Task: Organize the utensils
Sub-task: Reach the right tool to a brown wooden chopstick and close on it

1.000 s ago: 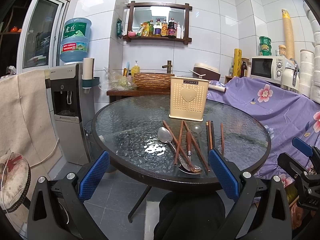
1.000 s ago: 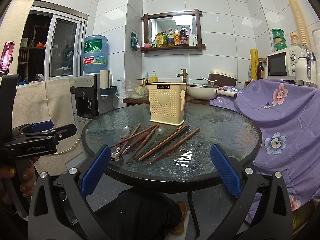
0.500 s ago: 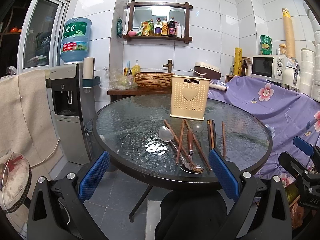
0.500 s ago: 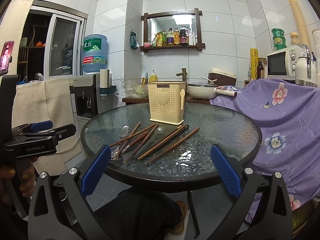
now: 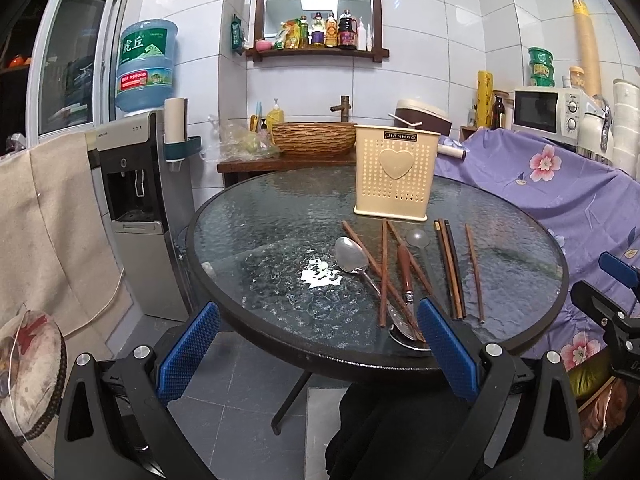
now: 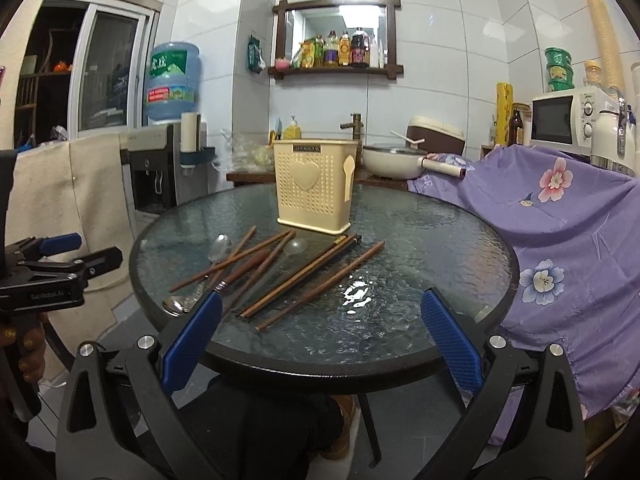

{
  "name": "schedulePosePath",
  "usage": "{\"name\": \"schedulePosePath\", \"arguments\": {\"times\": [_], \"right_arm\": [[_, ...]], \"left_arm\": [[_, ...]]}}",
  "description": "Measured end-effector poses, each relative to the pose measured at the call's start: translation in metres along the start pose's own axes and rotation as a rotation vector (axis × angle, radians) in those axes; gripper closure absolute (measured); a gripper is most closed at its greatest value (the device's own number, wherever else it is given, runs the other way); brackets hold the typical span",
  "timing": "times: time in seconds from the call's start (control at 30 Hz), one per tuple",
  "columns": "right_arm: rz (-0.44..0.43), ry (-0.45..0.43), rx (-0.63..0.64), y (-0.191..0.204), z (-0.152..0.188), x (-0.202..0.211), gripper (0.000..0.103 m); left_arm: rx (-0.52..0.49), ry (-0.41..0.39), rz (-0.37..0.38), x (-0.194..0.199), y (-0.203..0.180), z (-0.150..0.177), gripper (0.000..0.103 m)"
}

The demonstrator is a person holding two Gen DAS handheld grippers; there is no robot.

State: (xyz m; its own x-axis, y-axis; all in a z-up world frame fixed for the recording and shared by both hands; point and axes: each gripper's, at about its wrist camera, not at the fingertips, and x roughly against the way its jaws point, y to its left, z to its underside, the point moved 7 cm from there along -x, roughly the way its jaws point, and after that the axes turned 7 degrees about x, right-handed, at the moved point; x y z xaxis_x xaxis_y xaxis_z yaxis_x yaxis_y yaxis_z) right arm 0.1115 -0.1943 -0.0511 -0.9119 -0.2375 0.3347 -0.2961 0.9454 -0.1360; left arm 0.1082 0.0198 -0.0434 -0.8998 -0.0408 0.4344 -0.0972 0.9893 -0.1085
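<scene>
A cream perforated utensil holder [image 5: 394, 174] with a heart on it stands upright on the round glass table [image 5: 280, 240]; it also shows in the right wrist view [image 6: 314, 186]. In front of it lie several brown chopsticks [image 5: 450, 268], a metal spoon [image 5: 352, 258] and a wooden-handled utensil [image 5: 405, 270]. The chopsticks [image 6: 316, 276] and spoon [image 6: 220, 248] also show in the right wrist view. My left gripper [image 5: 318, 350] is open and empty, at the table's near edge. My right gripper [image 6: 320, 342] is open and empty, at the near edge too.
A water dispenser [image 5: 136, 184] stands left of the table. A purple flowered cloth [image 6: 568, 232] covers furniture on the right. A side counter with a woven basin [image 5: 314, 138] stands behind. The other gripper shows at the left edge of the right wrist view [image 6: 48, 276].
Both grippers have moved a little closer to the table. The utensils have not moved and both grippers stay open.
</scene>
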Motion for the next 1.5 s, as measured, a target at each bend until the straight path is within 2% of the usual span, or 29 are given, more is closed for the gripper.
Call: {"name": "schedulePosePath", "arguments": {"times": [0.17, 0.33, 0.4, 0.57, 0.63, 0.7, 0.83, 0.97, 1.17, 1.3, 1.5], "right_arm": [[-0.059, 0.090, 0.003, -0.003, -0.002, -0.036, 0.005], [-0.085, 0.150, 0.024, -0.004, -0.006, -0.065, 0.007], [-0.102, 0.197, 0.012, -0.009, -0.005, -0.079, 0.015], [-0.122, 0.302, -0.017, -0.027, -0.006, -0.116, 0.024], [-0.118, 0.346, -0.033, -0.037, -0.005, -0.132, 0.031], [-0.126, 0.396, -0.079, -0.047, -0.004, -0.150, 0.040], [-0.140, 0.481, -0.196, -0.065, -0.002, -0.182, 0.050], [-0.109, 0.499, -0.204, -0.072, -0.016, -0.200, 0.053], [-0.089, 0.567, -0.219, -0.070, -0.020, -0.227, 0.065], [-0.076, 0.597, -0.226, -0.072, -0.018, -0.235, 0.066], [-0.086, 0.633, -0.254, -0.075, -0.017, -0.245, 0.067]], "left_arm": [[-0.023, 0.036, 0.006, -0.024, 0.001, -0.009, 0.007], [-0.031, 0.086, 0.039, -0.050, 0.003, -0.017, 0.012], [-0.038, 0.113, 0.043, -0.063, 0.004, -0.020, 0.014], [-0.022, 0.172, 0.059, -0.088, 0.007, -0.023, 0.018], [-0.004, 0.206, 0.076, -0.100, 0.007, -0.025, 0.022], [-0.002, 0.232, 0.080, -0.112, 0.007, -0.028, 0.024], [-0.006, 0.251, 0.084, -0.126, 0.004, -0.036, 0.028], [0.011, 0.292, 0.106, -0.143, -0.001, -0.045, 0.031], [0.051, 0.364, 0.117, -0.172, -0.011, -0.058, 0.044], [0.031, 0.409, 0.097, -0.194, -0.021, -0.066, 0.049], [-0.001, 0.486, 0.065, -0.221, -0.036, -0.062, 0.057]]}}
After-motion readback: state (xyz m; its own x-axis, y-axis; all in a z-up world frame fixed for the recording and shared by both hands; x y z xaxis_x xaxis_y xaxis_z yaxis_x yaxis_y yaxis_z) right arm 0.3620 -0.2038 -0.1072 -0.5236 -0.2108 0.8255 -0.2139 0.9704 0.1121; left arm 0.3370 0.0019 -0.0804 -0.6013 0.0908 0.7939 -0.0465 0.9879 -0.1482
